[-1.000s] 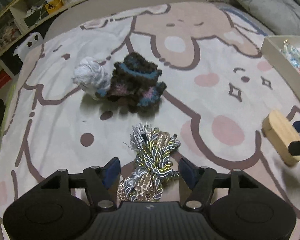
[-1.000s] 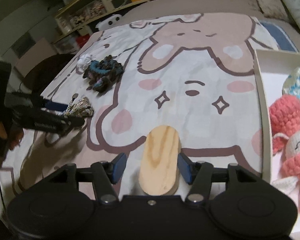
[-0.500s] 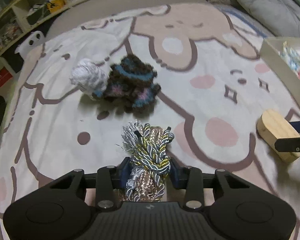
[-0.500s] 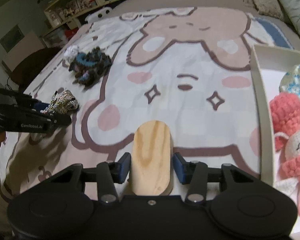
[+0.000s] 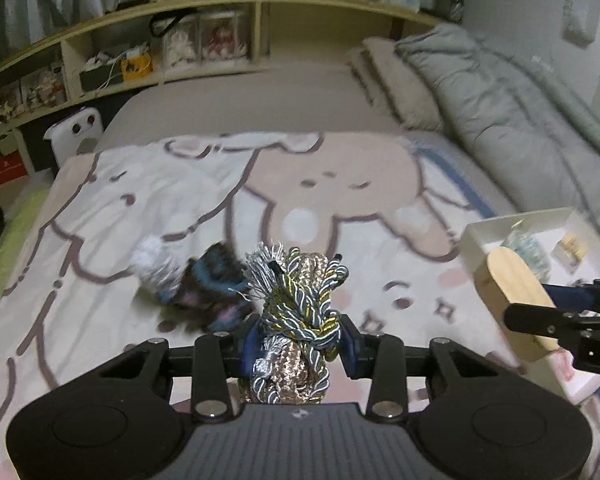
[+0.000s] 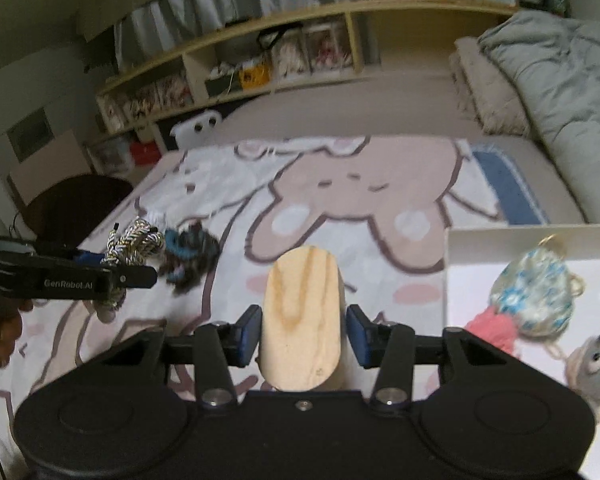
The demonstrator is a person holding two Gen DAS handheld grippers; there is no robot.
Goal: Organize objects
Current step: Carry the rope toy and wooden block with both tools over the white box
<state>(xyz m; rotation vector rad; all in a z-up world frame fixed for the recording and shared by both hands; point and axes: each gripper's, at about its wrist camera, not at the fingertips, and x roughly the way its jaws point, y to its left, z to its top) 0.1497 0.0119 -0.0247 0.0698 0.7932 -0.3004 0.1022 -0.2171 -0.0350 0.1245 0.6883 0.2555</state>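
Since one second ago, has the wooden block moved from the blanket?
Yes. The wooden block, clamped in the right gripper, has been lifted off the cartoon blanket and now hangs above it, beside the white box.

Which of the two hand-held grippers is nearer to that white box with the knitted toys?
The right hand-held gripper, holding a wooden block beside the white box. The left one, gripping cords, is farther away.
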